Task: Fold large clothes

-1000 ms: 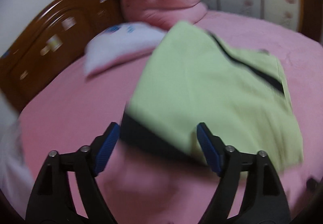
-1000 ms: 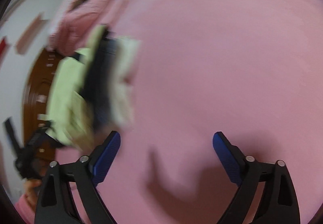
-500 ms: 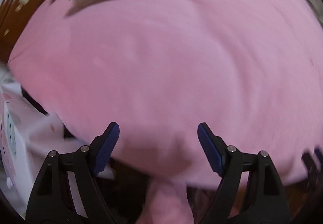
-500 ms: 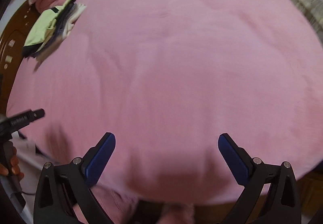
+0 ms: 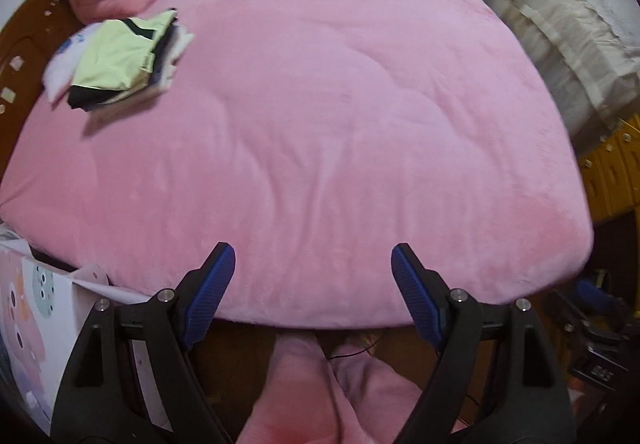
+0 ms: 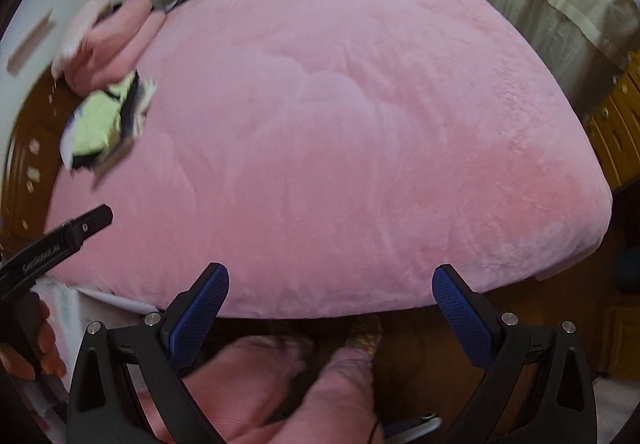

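Left wrist view: the left gripper point(image 5: 312, 288) was right over the folded green top point(image 5: 116, 62); now the top lies far off at ten o'clock on the pink bed point(image 5: 340, 116) (on a small pile). Right gripper point(image 6: 330, 308) opened wider. Both hold nothing.
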`<state>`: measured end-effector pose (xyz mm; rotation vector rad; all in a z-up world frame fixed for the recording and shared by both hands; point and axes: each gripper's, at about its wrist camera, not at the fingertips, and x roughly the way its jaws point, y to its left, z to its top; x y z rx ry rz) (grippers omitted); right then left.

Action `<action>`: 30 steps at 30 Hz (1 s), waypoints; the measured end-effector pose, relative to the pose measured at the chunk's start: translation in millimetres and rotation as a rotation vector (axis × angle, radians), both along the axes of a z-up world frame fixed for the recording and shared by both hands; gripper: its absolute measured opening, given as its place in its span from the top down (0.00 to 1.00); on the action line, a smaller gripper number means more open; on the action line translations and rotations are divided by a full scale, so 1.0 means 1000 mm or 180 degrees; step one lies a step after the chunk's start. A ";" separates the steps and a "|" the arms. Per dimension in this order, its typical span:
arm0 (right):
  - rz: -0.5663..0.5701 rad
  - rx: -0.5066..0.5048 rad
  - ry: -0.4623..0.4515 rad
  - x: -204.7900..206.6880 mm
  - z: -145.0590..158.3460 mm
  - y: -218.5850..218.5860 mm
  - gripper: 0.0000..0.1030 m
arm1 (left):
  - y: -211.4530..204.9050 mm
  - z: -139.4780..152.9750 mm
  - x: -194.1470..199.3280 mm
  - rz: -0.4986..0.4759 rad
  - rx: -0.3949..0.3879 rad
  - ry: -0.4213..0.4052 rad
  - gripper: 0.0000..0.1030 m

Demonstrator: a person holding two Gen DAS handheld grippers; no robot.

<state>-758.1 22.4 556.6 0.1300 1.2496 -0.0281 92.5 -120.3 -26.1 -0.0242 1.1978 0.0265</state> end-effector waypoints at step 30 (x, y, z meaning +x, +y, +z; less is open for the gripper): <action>0.0527 -0.0457 -0.0337 0.015 0.086 0.067 0.00 | 0.014 0.035 -0.052 0.0190 0.0432 -0.0608 0.24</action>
